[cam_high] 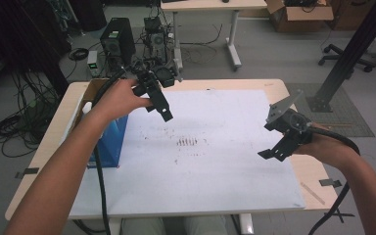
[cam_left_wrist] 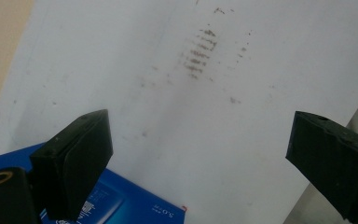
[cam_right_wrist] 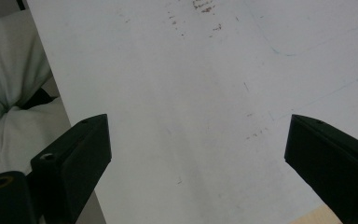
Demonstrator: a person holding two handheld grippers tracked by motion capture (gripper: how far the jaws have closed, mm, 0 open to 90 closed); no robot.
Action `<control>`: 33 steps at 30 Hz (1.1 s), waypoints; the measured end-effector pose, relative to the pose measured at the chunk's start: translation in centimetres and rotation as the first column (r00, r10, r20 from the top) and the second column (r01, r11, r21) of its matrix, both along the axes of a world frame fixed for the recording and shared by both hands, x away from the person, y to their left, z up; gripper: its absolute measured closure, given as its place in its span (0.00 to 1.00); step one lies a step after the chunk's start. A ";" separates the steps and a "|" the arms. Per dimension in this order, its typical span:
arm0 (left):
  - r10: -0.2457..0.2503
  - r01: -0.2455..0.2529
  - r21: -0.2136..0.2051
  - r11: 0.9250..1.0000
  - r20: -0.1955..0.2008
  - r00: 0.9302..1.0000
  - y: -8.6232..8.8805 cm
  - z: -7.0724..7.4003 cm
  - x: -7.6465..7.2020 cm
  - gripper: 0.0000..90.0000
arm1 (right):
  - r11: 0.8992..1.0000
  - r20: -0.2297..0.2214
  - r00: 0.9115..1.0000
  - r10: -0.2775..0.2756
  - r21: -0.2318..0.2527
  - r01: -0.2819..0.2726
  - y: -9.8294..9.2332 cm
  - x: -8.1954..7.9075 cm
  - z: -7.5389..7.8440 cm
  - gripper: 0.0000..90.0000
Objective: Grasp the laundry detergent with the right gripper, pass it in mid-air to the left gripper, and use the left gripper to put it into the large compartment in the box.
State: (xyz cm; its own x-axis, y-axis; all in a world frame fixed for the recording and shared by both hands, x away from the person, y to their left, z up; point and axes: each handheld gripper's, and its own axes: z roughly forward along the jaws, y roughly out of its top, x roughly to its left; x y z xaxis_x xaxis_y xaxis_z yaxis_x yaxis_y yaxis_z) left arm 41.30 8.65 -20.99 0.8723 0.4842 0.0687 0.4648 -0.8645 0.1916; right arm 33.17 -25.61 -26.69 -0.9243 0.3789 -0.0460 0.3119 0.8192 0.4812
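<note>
My left gripper (cam_high: 159,111) hangs open above the far left part of the white sheet (cam_high: 215,171), its jaws pointing down and to the right. In the left gripper view the left gripper (cam_left_wrist: 200,126) has its jaws wide apart with nothing between them, and a blue box (cam_left_wrist: 121,200) lies under its left jaw. My right gripper (cam_high: 273,154) is held open over the sheet's right side. In the right gripper view the right gripper (cam_right_wrist: 198,126) has bare white sheet (cam_right_wrist: 191,93) between its jaws.
The blue box (cam_high: 111,139) stands at the sheet's left edge, with an open cardboard box (cam_high: 92,89) behind it. Brown smudges (cam_high: 187,142) mark the sheet's middle. Light-coloured trousers (cam_right_wrist: 9,93) show past the table's near edge. Cables, equipment and another table fill the floor beyond.
</note>
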 end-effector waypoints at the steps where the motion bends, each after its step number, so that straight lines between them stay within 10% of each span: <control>1: -0.005 0.005 0.007 1.000 -0.003 1.000 0.1 0.0 0.1 0.08 | 1.000 -0.001 1.000 0.000 0.000 0.000 0.0 0.0 0.0 0.08; 33: -0.038 0.038 0.009 0.999 0.028 0.999 0.4 -0.2 0.8 0.08 | 1.000 -0.008 1.000 0.005 -0.011 -0.005 0.2 -0.1 -0.2 0.08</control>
